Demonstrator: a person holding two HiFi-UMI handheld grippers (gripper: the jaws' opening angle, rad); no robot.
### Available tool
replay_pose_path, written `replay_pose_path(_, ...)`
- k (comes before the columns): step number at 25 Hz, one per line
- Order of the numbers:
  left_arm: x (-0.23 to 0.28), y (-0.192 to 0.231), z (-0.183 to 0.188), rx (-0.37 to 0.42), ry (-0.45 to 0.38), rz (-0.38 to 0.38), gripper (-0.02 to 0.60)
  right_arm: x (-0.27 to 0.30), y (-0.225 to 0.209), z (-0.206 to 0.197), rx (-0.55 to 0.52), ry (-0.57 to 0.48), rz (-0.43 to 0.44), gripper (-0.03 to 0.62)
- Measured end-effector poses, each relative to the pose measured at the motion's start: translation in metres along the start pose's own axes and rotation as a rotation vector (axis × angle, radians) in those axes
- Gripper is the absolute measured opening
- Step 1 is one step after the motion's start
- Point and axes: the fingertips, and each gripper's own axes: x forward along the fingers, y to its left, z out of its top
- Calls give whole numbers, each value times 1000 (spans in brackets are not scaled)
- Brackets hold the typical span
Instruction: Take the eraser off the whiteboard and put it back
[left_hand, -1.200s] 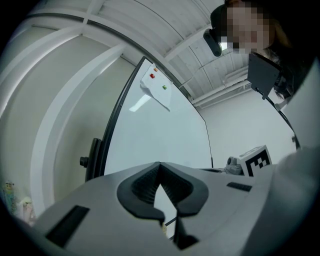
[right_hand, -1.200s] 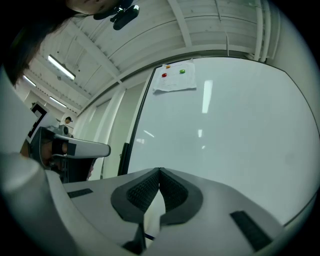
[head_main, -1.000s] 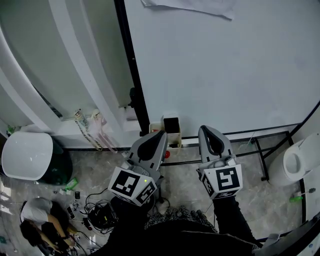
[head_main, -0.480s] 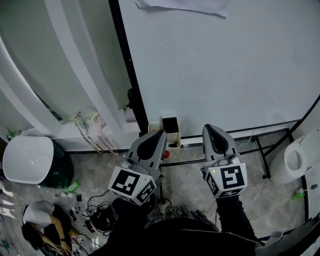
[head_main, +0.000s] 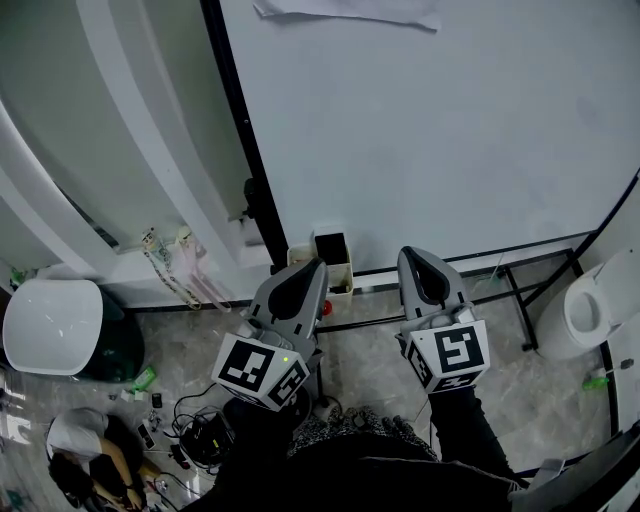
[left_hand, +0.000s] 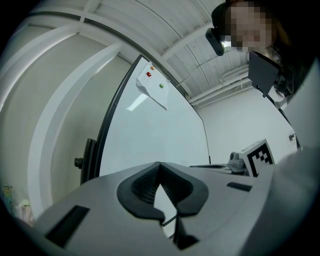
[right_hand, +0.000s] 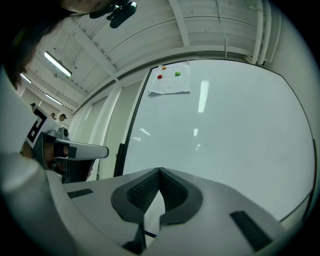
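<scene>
Eraser (head_main: 331, 248): small block, dark rectangular face in a pale cream surround; it sits on your whiteboard (head_main: 450, 130) at the lower left corner, just above the bottom edge and just beside the black left frame.

Left gripper (head_main: 313, 266): your tongs are closed together with nothing between them; in the head view the tip shows just left of the eraser's lower part.

Right gripper (head_main: 410, 256): tongs closed together, empty; near the whiteboard's bottom edge, to the right of the eraser and apart from it.

Sheet of paper (right_hand: 170, 80): on the whiteboard at its top edge, towards the left corner; a red magnet (right_hand: 160, 77) and a green magnet (right_hand: 177, 74) sit on it.

Containers: a white-lidded bin (head_main: 50, 315) with a dark green body stands on the floor left of the whiteboard, lid down, so its contents are hidden from you; a round white container (head_main: 588, 312) stands on the floor past the whiteboard's lower right corner, and what is in it cannot be made out.

Cables (head_main: 200, 430): tangled on the floor on your left side.
</scene>
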Motion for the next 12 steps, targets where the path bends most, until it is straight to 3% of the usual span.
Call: replay_pose_path(12, -1, 0, -3, 0, 2, 9, 6, 0, -1, -7, -3, 15, -5, 8)
